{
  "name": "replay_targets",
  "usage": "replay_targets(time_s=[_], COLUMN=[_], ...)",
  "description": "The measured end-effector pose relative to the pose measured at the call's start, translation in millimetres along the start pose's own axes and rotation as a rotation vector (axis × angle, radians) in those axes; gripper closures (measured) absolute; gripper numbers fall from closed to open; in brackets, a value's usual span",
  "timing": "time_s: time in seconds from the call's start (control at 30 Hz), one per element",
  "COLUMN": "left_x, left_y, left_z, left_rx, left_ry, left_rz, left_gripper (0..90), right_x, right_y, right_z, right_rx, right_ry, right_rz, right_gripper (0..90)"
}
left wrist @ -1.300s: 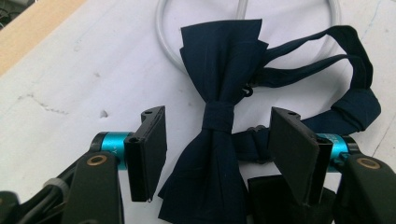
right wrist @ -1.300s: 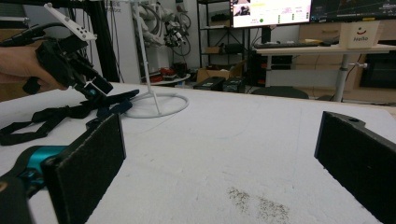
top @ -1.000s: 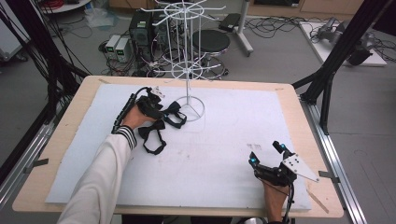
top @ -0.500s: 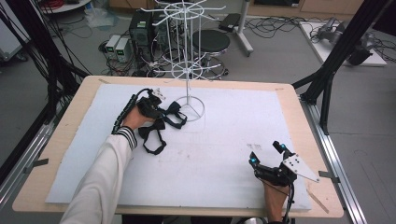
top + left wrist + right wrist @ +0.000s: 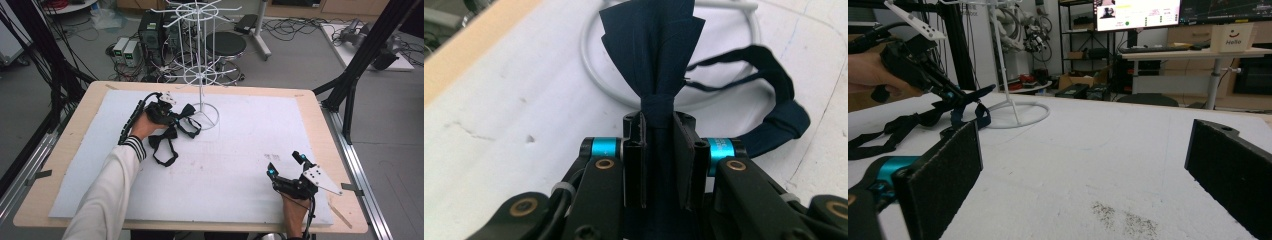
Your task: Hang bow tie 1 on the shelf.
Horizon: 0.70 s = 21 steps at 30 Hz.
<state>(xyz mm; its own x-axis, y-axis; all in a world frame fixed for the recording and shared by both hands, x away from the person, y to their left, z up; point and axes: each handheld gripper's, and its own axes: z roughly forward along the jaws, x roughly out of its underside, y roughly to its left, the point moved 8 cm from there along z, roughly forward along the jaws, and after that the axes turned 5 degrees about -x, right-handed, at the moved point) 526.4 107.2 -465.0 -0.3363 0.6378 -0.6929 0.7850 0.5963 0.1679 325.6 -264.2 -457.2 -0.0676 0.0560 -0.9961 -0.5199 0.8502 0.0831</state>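
A dark navy bow tie (image 5: 657,60) is pinched at its knot between the jaws of the left gripper (image 5: 658,150), its fan spreading out above them and its strap (image 5: 774,107) looping off to the right onto the white sheet (image 5: 240,150). In the high view this tie (image 5: 187,111) sits at the far left of the table (image 5: 70,130), just beside the wire ring base of the white rack (image 5: 202,75), with the left gripper (image 5: 167,111) pressed onto it. A second bow tie (image 5: 161,141) lies flat on the sheet just nearer the person, beside the left hand (image 5: 142,125), its strap curling toward the striped cuff (image 5: 132,146).

The right gripper (image 5: 286,165) rests well apart at the near right of the sheet, jaws spread wide with nothing between them; its own view shows both black pads (image 5: 948,170) open over bare sheet.

In that view, a box (image 5: 1232,37) on a far desk reads "Hello" under a smile mark. A monitor (image 5: 1137,12) glows behind it; its text is too small to read.
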Motion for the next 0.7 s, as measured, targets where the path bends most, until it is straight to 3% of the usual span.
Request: replay_targets(time_s=[0.17,0.47,0.7], left_x=[-1.8,-4.7,-5.7], left_y=[1.5,3.9,5.2], left_z=[-5.7,-12.9,-16.2], left_rx=[-0.004,-0.005,-0.019], left_ry=[-0.018,-0.076,-0.109], left_rz=[-0.003,-0.057,-0.062], left_gripper=[76.3,76.2,76.2], right_x=[0.0,-0.1,0.0], right_y=[0.1,0.2,0.2], right_z=[-0.1,-0.1,-0.1], right_rx=[0.0,0.0,0.0], right_ry=[0.001,-0.002,0.0], right_rz=[0.0,0.0,0.0], right_gripper=[1.0,1.0,1.0])
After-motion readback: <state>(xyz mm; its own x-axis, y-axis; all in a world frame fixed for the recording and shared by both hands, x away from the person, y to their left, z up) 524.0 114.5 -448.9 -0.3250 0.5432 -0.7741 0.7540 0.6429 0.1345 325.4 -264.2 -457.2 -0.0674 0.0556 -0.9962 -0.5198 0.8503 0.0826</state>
